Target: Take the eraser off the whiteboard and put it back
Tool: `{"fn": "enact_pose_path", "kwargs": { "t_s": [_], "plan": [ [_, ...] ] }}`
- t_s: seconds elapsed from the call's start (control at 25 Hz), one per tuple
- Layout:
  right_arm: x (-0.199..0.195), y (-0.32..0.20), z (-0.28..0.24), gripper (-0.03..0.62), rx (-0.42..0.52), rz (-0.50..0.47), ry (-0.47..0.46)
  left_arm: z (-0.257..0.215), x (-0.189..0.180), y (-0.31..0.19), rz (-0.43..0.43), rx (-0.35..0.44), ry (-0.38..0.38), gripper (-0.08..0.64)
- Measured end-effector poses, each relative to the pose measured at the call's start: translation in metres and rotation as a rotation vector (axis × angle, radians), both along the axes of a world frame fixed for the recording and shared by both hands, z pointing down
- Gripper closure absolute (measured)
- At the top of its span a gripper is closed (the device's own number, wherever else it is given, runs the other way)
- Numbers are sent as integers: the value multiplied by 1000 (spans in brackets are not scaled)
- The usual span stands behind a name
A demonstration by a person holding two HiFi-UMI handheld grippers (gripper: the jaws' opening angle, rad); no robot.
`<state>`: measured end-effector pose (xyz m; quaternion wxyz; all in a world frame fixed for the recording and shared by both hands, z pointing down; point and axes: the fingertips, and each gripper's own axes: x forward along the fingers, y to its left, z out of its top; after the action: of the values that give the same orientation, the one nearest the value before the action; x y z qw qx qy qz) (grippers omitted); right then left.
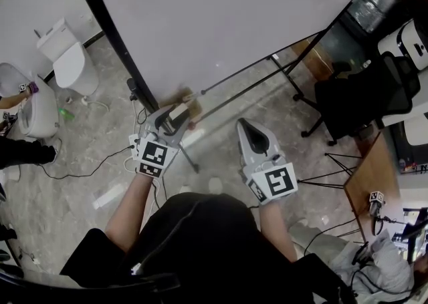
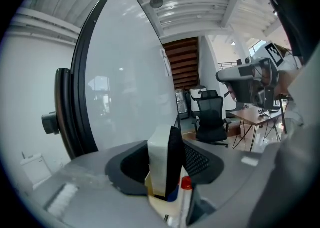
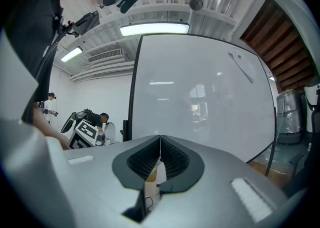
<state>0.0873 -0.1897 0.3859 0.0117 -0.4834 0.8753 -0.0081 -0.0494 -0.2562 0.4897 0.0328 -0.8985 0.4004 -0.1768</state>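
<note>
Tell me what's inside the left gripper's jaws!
A whiteboard eraser, white with a black felt side, stands upright, clamped by the left gripper. Its bottom end dips behind a cream tray holding a red-capped marker, so that part is hidden.

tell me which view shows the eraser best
Left gripper view: the eraser stands upright, clamped in the left gripper, large and clear. The head view shows it small there; the right gripper view does not show it.

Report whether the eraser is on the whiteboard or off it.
Off: the left claw grips the eraser, short of the whiteboard.
</note>
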Motion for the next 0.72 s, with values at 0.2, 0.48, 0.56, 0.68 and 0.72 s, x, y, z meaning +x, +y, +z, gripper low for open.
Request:
{"fn": "enact_pose_path", "kwargs": {
  "t_s": [0.2,0.48,0.56,0.68,0.72],
  "plan": [
    [1,-1,1,581,-3,4,-1,7,-1,-2,0,-13,-14,357],
    [-1,-5,3,581,-9,2,-1,16,-3,-3,-5,-26,-59,353],
    [-2,-6,3,581,-9,2,-1,18,-4,-4,-7,-29,-62,351],
    [-2,-8,3,581,-7,1,-2,21,-4,-5,-8,-36,-65,350],
    [-2,-8,3,581,-7,1,-2,22,-5,-5,-9,-38,-67,350]
  ]
}}
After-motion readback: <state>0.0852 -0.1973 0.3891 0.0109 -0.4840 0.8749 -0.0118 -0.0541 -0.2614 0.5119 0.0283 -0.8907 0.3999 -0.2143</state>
